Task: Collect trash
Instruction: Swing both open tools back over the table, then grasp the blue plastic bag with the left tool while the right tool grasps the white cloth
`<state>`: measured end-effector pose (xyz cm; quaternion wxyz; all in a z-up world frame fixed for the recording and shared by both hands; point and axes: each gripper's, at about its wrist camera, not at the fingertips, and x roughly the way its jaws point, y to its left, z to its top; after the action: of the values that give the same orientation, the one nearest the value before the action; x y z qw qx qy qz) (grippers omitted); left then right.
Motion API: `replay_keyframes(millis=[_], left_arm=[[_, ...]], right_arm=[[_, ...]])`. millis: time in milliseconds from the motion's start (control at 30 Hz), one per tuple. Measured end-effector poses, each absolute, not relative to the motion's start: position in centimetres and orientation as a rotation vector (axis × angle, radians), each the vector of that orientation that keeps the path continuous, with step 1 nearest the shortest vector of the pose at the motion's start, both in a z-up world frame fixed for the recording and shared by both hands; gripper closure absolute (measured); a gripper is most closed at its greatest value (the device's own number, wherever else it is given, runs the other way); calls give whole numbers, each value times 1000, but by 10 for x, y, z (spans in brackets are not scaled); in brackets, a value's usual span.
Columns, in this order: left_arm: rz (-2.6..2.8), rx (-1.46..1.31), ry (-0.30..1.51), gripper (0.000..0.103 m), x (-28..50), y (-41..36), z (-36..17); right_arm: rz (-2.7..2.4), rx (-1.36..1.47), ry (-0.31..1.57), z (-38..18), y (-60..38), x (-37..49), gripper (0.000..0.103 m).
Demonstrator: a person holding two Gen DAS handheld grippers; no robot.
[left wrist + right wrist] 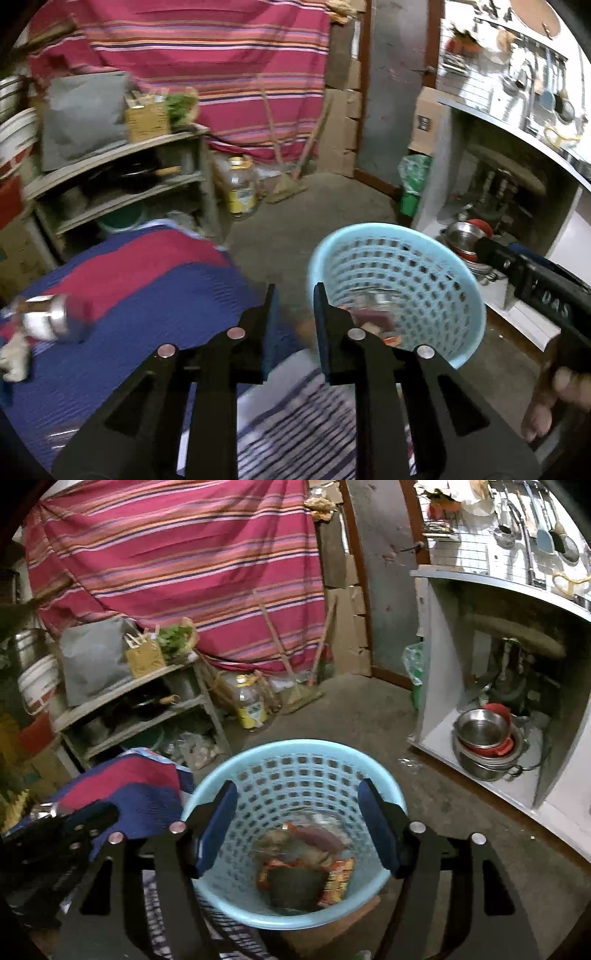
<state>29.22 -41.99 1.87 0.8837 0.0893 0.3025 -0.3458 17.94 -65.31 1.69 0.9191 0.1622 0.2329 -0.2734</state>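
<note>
A light blue perforated basket [306, 760] stands on the floor and also shows in the left wrist view [424, 258]. Wrappers and other trash [306, 860] lie in its bottom. My right gripper [297, 823] is open and empty directly above the basket's mouth. My left gripper [293, 325] is open and empty, with a narrow gap, at the basket's left rim beside a bed with a blue and red cover [129, 295]. A silvery crumpled wrapper [51, 317] and a whitish scrap [14, 358] lie on the cover at far left.
A grey shelf unit [122, 184] with pots stands at left. A yellow-labelled bottle [242, 184] and a broom [284, 181] are by the striped curtain. A counter [498, 587] with steel bowls [484, 731] underneath is at right. A green bin [413, 192] stands near the door.
</note>
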Motion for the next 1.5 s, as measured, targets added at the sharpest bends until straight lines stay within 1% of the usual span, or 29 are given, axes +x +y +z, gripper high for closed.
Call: replay_keyframes(millis=[100, 167, 200, 233, 300, 367, 400, 433, 467, 500, 533, 600, 667, 767, 867, 1067, 1300, 1367, 1467, 1500], left_arm=[[-650, 177, 606, 85, 293, -370, 37], [-604, 166, 590, 81, 292, -336, 49], [-582, 156, 582, 75, 291, -320, 54], [-562, 143, 577, 70, 289, -304, 58], [-521, 131, 570, 69, 285, -268, 64], [-469, 143, 562, 68, 279, -234, 68], [-447, 138, 559, 64, 276, -220, 68], [-420, 127, 551, 51, 273, -201, 67], [-367, 109, 537, 42, 269, -175, 63], [-322, 93, 524, 28, 266, -158, 60], [-266, 71, 504, 27, 266, -138, 53], [-170, 50, 504, 27, 270, -100, 31], [-116, 60, 555, 28, 287, -71, 6], [-94, 102, 590, 28, 306, -49, -15], [-109, 28, 625, 28, 326, -33, -24], [-145, -125, 664, 28, 358, -31, -36], [-62, -67, 711, 28, 394, -49, -54], [-45, -50, 732, 35, 403, -49, -59], [-47, -80, 761, 50, 410, -44, -62], [-50, -91, 768, 60, 412, -42, -63]], right_arm=[[-534, 300, 470, 26, -634, 184, 36], [-508, 300, 459, 32, -620, 187, 36], [-473, 306, 453, 35, -608, 191, 35], [-455, 304, 451, 37, -600, 194, 31], [-412, 279, 447, 41, -572, 205, 29], [-354, 254, 455, 44, -546, 215, 29], [-310, 236, 459, 45, -525, 221, 29], [-287, 225, 462, 46, -511, 225, 27], [-259, 208, 468, 46, -494, 231, 25], [-230, 189, 471, 46, -473, 237, 22], [-209, 187, 467, 44, -457, 241, 21], [-141, 196, 475, 41, -430, 248, 21], [-72, 219, 486, 38, -401, 256, 21], [-9, 191, 509, 32, -364, 266, 21], [3, 139, 530, 26, -335, 275, 21], [54, 184, 612, 6, -308, 304, 21], [85, 187, 677, -14, -301, 329, 21], [108, 154, 697, -18, -294, 337, 21], [107, 53, 704, -26, -274, 359, 21], [120, 34, 719, -32, -267, 367, 21]])
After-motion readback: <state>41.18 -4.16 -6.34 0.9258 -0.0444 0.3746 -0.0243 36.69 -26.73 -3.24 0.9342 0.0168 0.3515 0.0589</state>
